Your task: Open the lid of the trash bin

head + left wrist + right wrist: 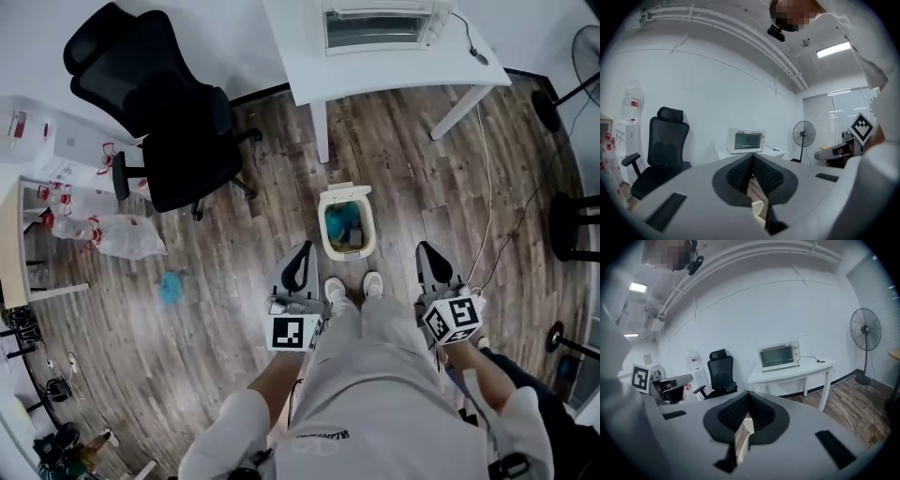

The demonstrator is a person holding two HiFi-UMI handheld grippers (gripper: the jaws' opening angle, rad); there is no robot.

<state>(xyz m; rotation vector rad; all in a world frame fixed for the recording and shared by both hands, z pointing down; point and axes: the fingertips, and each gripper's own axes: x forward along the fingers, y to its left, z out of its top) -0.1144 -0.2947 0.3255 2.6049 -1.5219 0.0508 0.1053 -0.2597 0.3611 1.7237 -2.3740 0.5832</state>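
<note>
The left gripper (302,253) and right gripper (427,253) are held clenched on nothing. The trash bin (325,230) looks already uncovered; it could be toppled if nudged by the shoes (336,289).

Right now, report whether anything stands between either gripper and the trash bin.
Nothing visible does: only bare floor lies between the left gripper, the right gripper and the trash bin. The shoes stand short of it.

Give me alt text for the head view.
Seen from above, a person stands at a small cream trash bin, open with blue contents showing. The left gripper and right gripper, both shut, flank the person's shoes, apart from the bin.
</note>
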